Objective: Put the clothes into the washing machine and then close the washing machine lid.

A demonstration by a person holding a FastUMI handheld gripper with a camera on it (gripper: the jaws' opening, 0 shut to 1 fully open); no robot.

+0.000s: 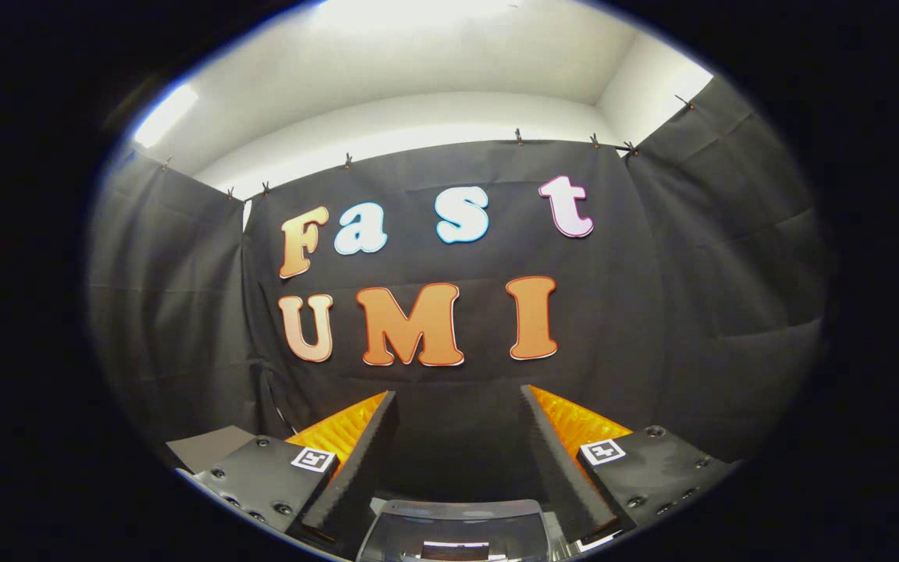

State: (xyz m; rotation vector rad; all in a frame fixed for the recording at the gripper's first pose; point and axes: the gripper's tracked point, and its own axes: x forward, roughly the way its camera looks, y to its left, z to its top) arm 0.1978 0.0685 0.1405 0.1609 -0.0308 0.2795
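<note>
My gripper (457,392) is held high and level, facing the black cloth wall of the booth. Its two fingers (356,460) stand wide apart, open, with nothing between them. Low down between the finger bases is the top of a smoky, see-through panel with rounded corners (453,524), which looks like the washing machine's lid standing up. I cannot tell how far open it is.
The black cloth wall (457,406) lies straight ahead beyond the fingertips, and more cloth hangs to the left and right. A flat grey-brown surface corner (207,446) pokes out beside the left finger. White wall and ceiling lights run above the cloth.
</note>
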